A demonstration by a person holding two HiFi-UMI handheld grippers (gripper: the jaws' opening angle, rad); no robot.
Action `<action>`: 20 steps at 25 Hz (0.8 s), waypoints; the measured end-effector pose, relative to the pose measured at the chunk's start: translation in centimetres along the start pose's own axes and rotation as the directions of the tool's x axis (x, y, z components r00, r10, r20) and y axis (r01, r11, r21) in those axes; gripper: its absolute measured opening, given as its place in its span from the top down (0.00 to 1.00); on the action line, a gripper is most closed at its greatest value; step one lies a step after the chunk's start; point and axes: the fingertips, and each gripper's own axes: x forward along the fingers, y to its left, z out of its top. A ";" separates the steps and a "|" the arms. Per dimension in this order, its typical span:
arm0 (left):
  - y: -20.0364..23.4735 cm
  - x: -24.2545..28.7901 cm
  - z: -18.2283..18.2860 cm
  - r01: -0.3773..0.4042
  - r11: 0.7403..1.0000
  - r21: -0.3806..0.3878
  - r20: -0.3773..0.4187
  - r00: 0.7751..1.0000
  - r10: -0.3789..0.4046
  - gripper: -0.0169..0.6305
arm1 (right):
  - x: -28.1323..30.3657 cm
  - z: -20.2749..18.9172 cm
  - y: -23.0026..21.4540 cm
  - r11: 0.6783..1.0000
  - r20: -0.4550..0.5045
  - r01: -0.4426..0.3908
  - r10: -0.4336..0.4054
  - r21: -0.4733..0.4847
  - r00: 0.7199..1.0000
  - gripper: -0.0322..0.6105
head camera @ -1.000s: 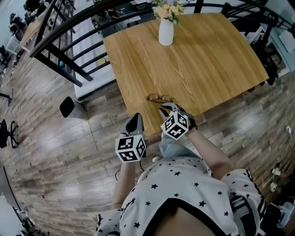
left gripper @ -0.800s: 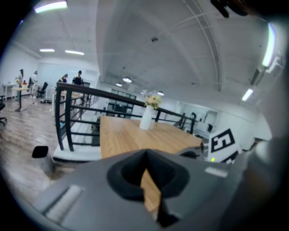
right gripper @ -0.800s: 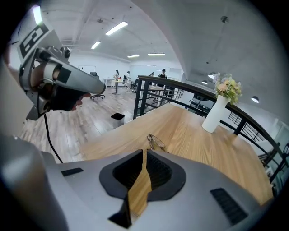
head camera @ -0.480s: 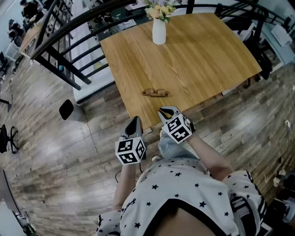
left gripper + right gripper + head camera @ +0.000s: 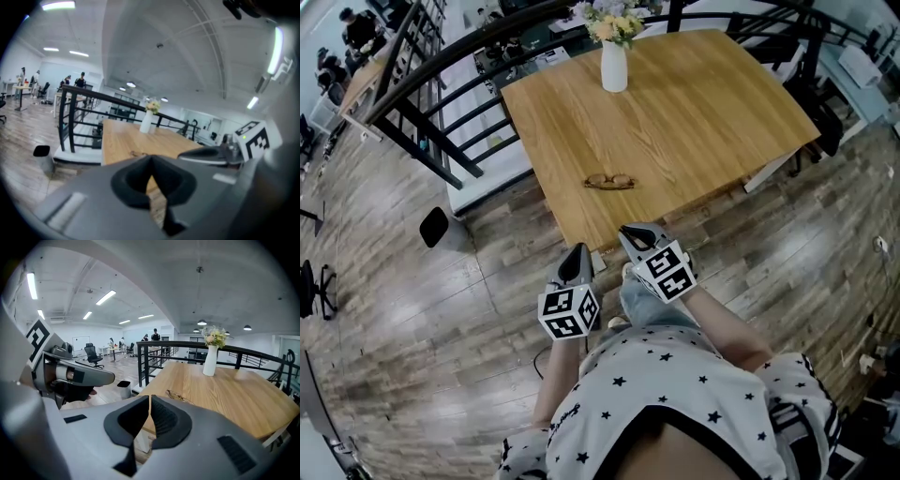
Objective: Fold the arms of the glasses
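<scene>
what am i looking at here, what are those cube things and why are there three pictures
A person holds a two-fingered gripper in each hand: left gripper and right gripper. The marker cubes are part of them. One picture comes from a camera on the person's head, looking down; the other two from cameras riding on each gripper. On the wooden table lie glasses, with a vase of flowers farther back. Both grippers are shut and hold nothing.

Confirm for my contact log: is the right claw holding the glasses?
No, the glasses lie by themselves on the table, while the right claw is shut, empty and clearly apart from them.
</scene>
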 end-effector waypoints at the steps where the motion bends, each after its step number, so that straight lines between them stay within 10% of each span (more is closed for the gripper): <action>1: -0.2 -0.3 -0.2 0.003 1.000 -0.002 0.001 1.000 -0.003 0.96 | -0.4 0.0 0.3 1.000 0.005 0.002 -0.002 0.008 1.000 0.91; 20: -1.1 -4.5 -2.9 0.022 1.000 -0.022 0.006 1.000 -0.022 0.96 | -4.8 -1.3 5.5 0.998 0.070 -0.025 0.022 0.056 0.997 0.93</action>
